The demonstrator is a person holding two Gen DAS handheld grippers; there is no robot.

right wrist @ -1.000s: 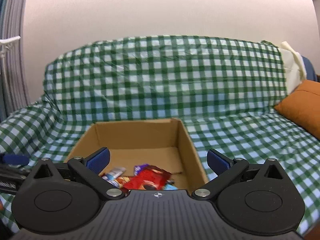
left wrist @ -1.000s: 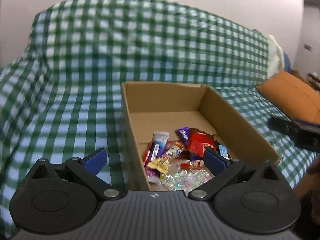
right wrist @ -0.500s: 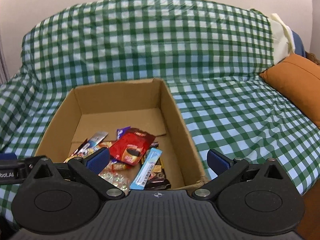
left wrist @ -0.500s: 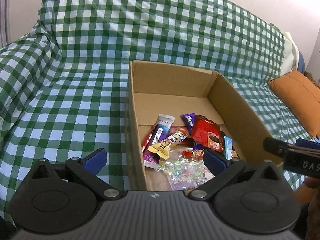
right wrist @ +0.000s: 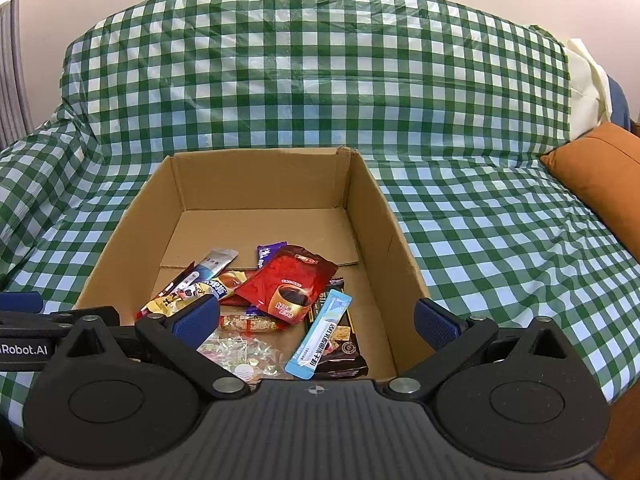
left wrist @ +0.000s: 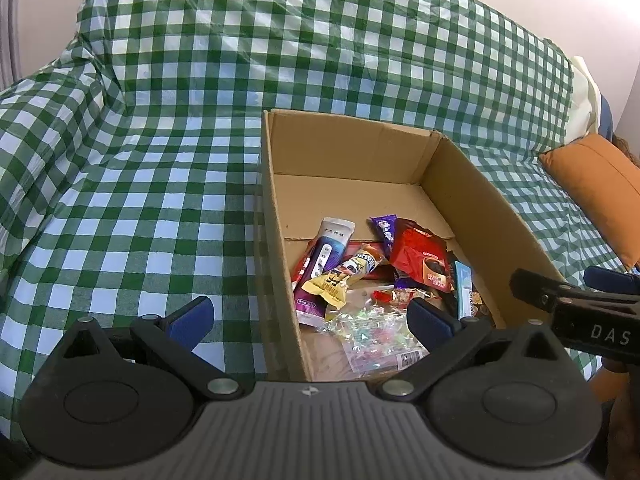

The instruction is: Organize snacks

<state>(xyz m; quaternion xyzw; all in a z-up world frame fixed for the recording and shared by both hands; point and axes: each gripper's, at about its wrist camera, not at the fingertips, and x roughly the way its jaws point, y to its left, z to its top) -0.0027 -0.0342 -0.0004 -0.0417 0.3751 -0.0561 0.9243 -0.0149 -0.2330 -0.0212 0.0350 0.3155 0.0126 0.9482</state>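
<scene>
Snacks [right wrist: 280, 304] lie heaped in the near half of an open cardboard box [right wrist: 372, 216], overlapping so that lower wrappers are partly hidden; the print on them is hard to read. The right tongs [right wrist: 316, 322] cover the box's near edge. The box sits on a sofa under a green checked cover [right wrist: 500, 240], with an orange cushion [right wrist: 600, 184] at the right and a pale wall behind. The box's far half is bare. Both the left tongs [left wrist: 310, 316] and the right ones hover spread wide, holding nothing.
</scene>
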